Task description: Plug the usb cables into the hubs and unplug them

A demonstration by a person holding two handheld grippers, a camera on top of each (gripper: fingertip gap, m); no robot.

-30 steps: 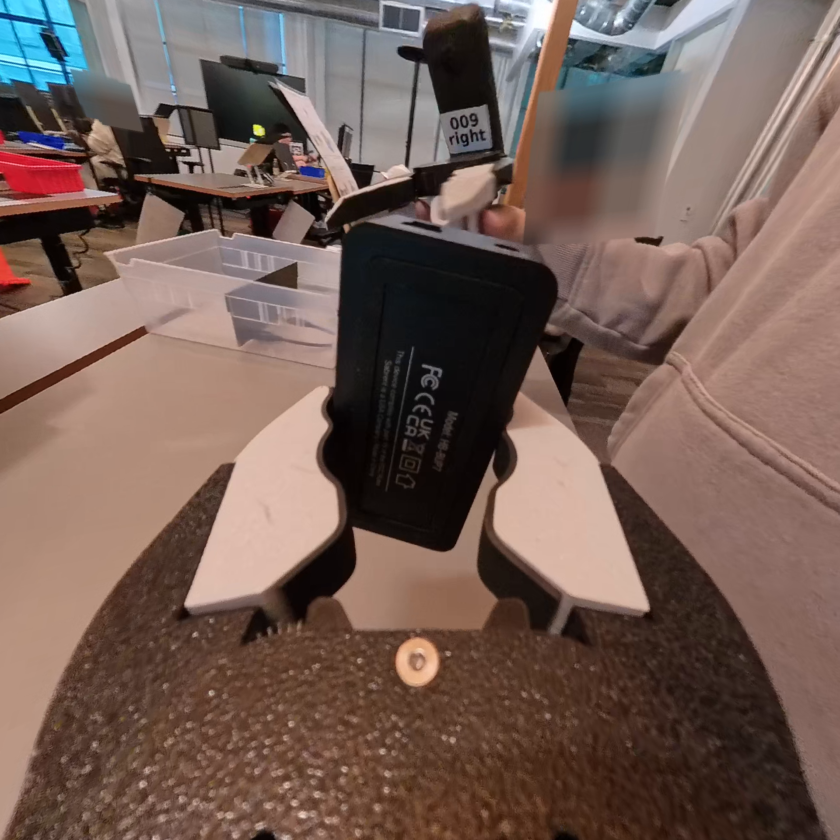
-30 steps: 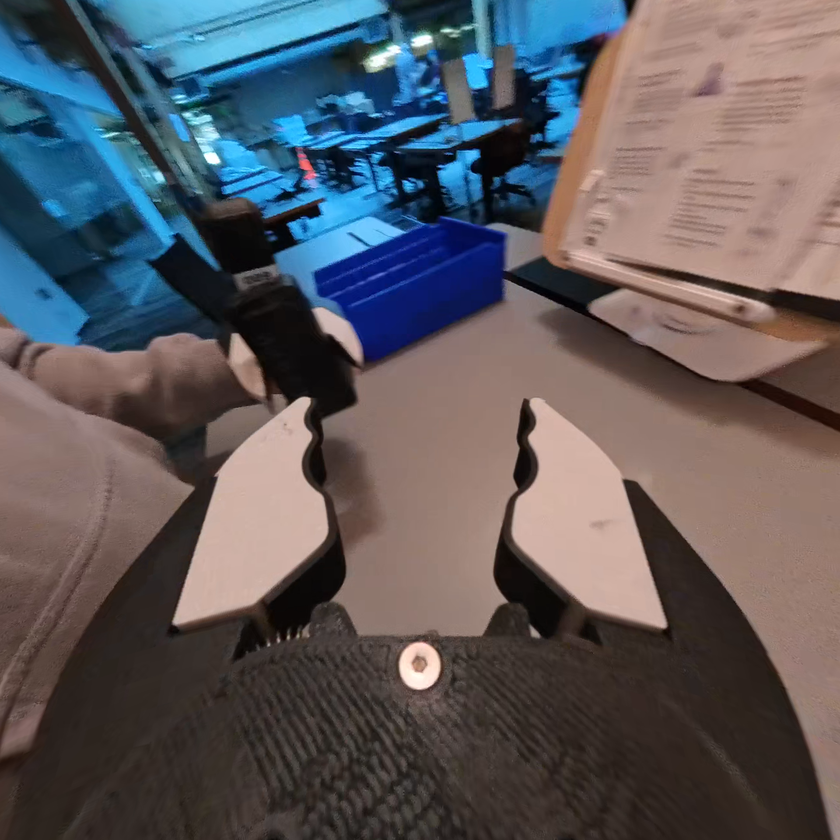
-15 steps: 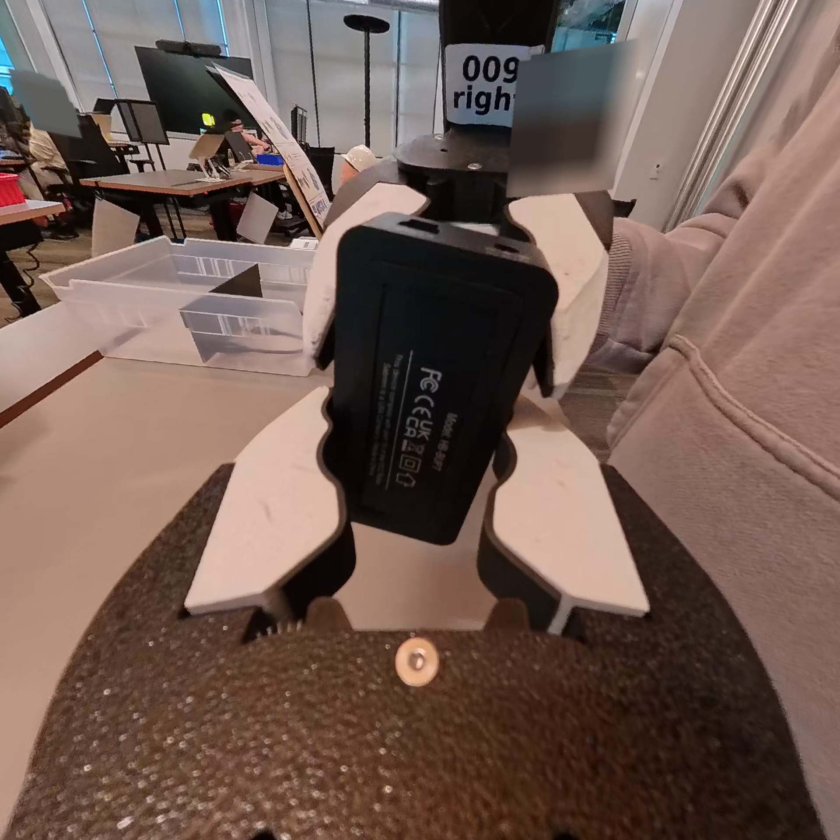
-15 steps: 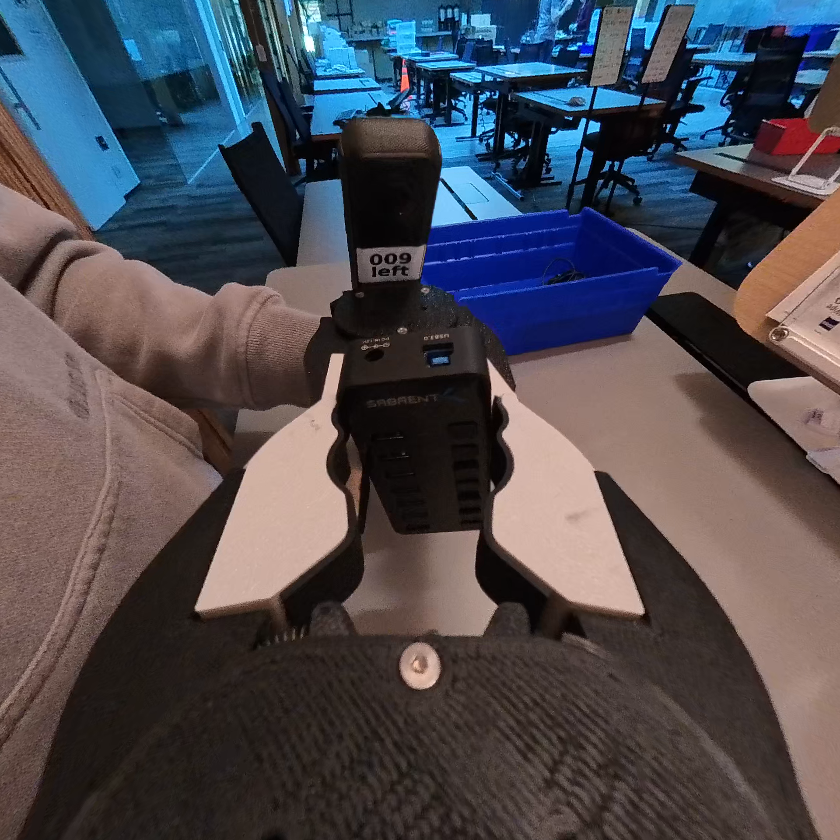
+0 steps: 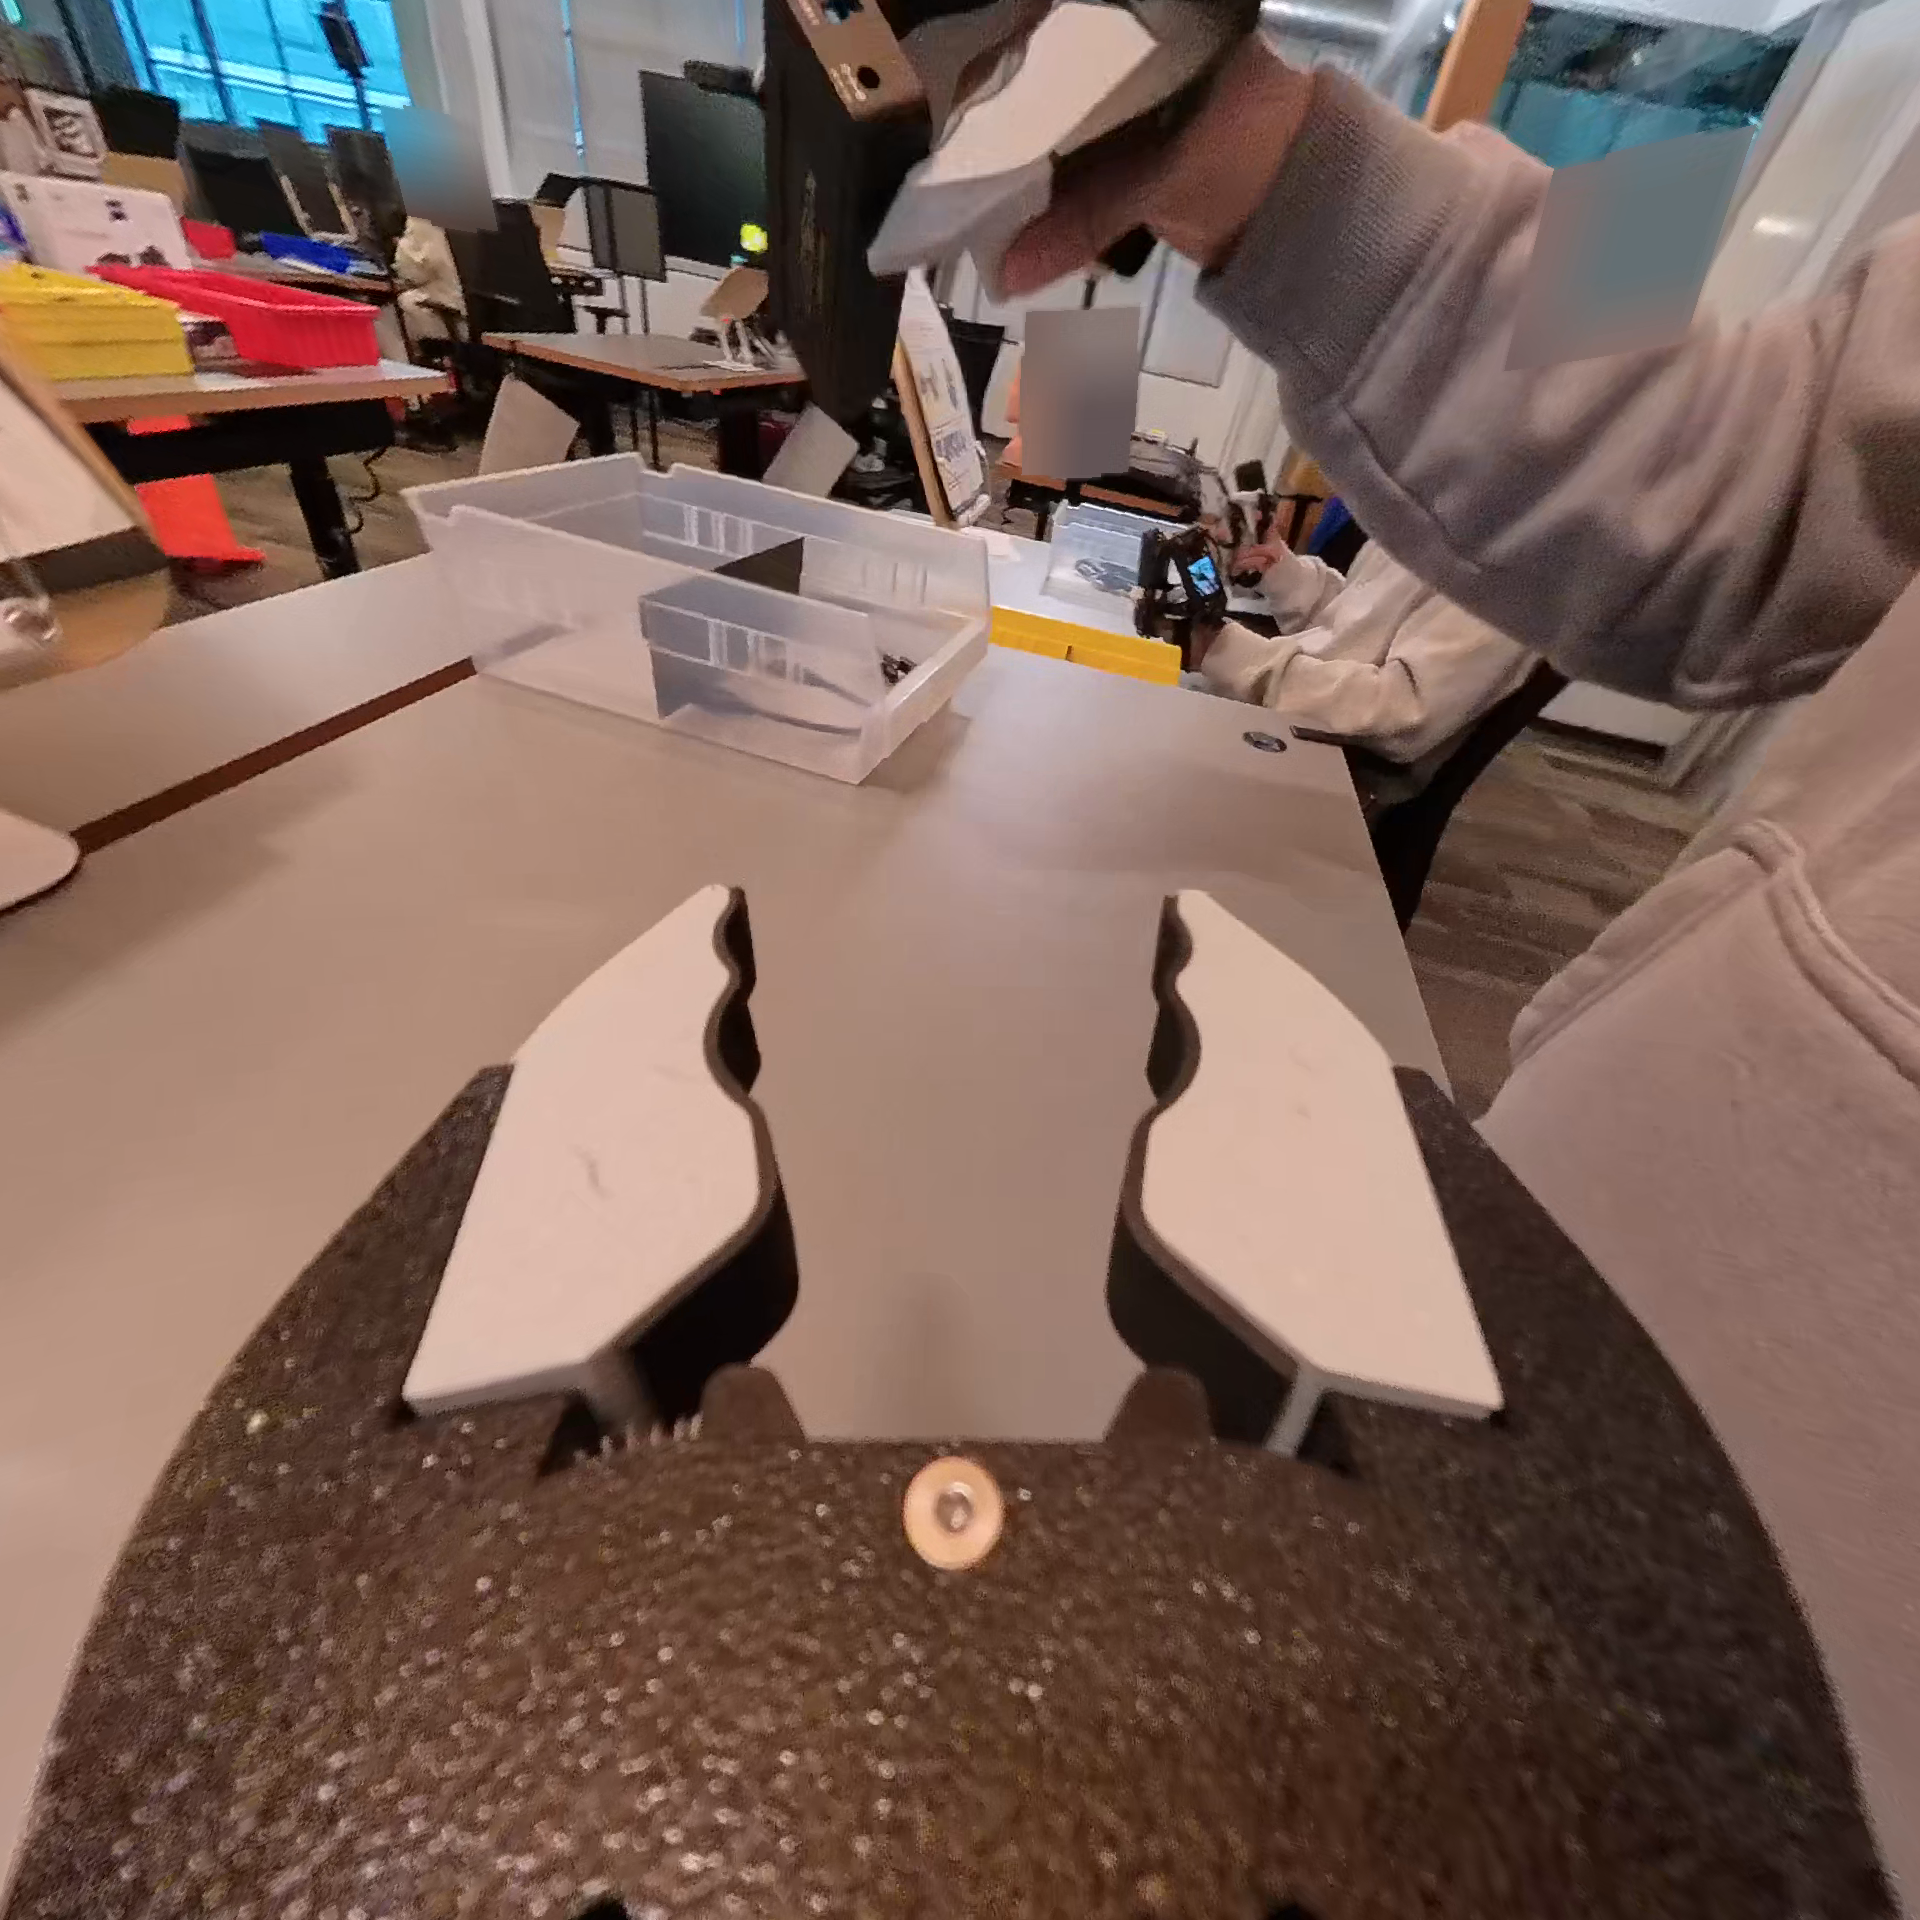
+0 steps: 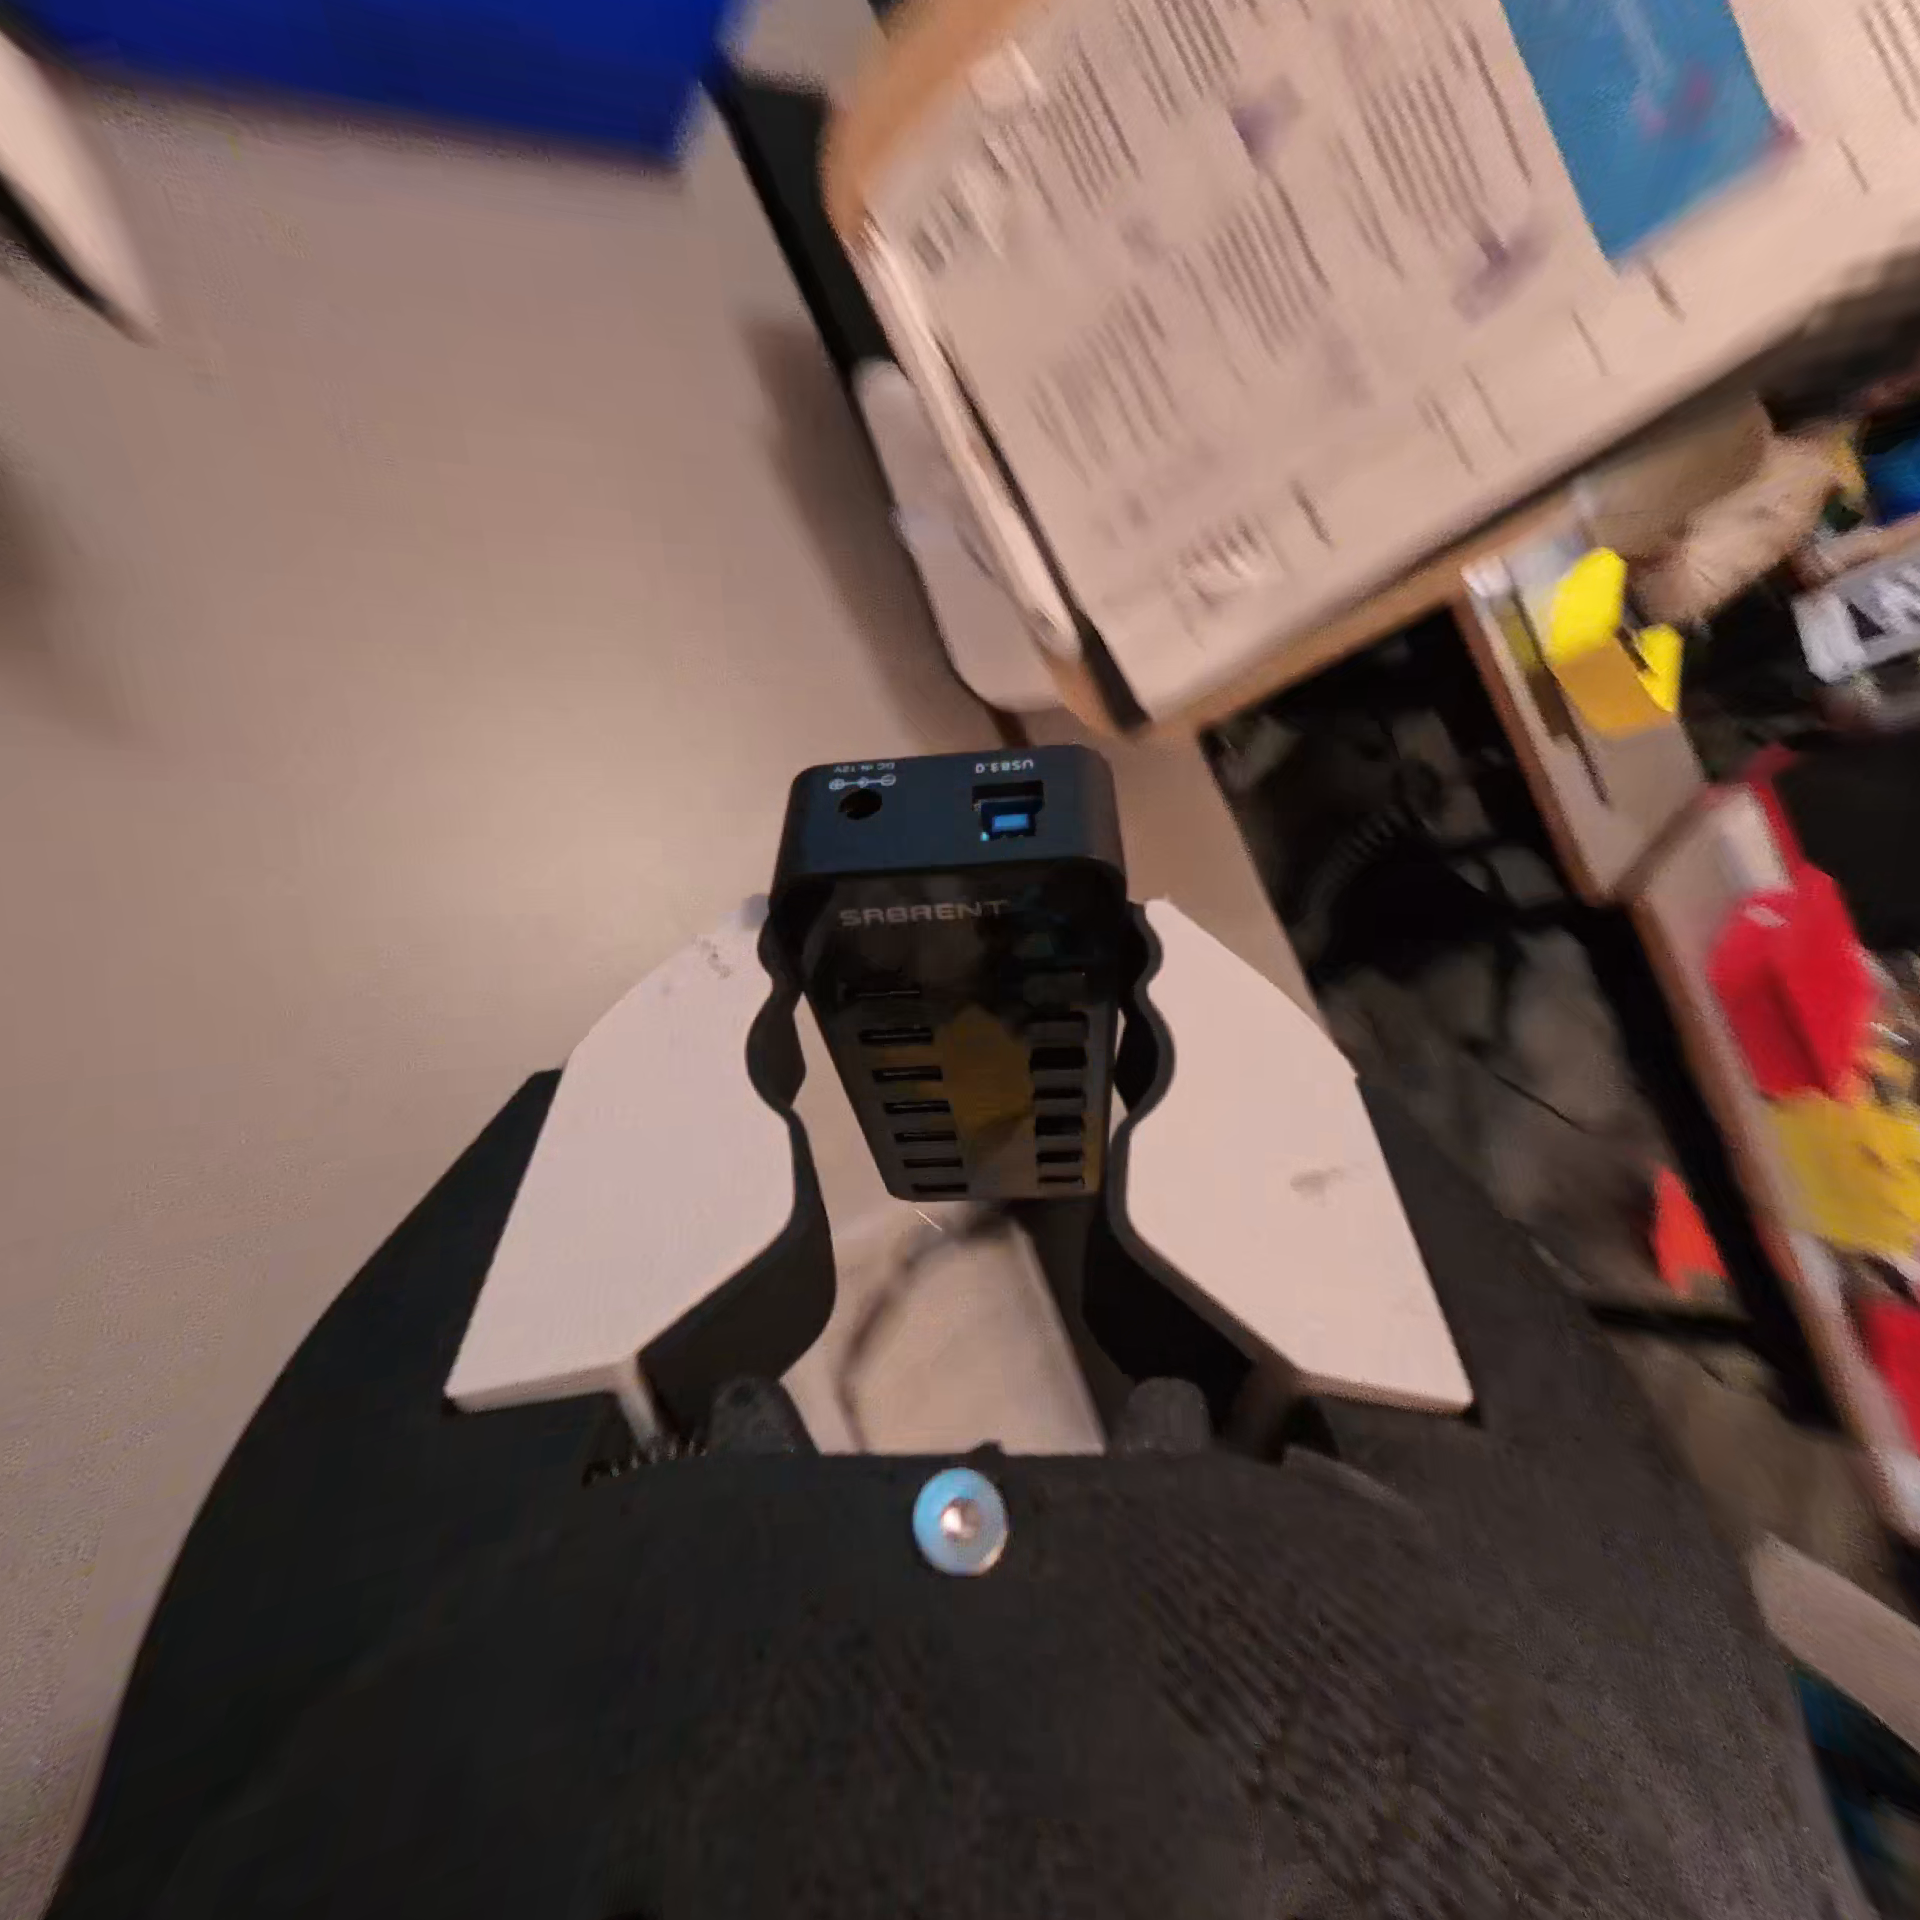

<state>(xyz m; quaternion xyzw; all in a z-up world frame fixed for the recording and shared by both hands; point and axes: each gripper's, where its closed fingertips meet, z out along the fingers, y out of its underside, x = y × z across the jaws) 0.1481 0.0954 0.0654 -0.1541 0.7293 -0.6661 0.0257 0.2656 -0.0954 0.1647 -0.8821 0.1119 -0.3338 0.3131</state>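
Observation:
My right gripper (image 6: 951, 925) is shut on a black USB hub (image 6: 956, 977) with rows of ports on its face, held above the table. In the left wrist view the hub (image 5: 831, 177) hangs high at the top, in the right gripper (image 5: 997, 135) held by a hand. My left gripper (image 5: 951, 904) is open and empty, low over the grey table (image 5: 520, 935). No USB cable shows clearly.
A clear plastic bin (image 5: 727, 623) stands at the table's far side. A blue bin (image 6: 364, 73) and a clipboard with papers (image 6: 1299, 312) show blurred in the right wrist view. A beige sleeve (image 5: 1558, 416) crosses the upper right. Shelves with coloured items (image 6: 1766, 935) stand beyond the table edge.
The hub passed from my left gripper to my right one. My left gripper opened and is empty; my right gripper lifted the hub up and swung away.

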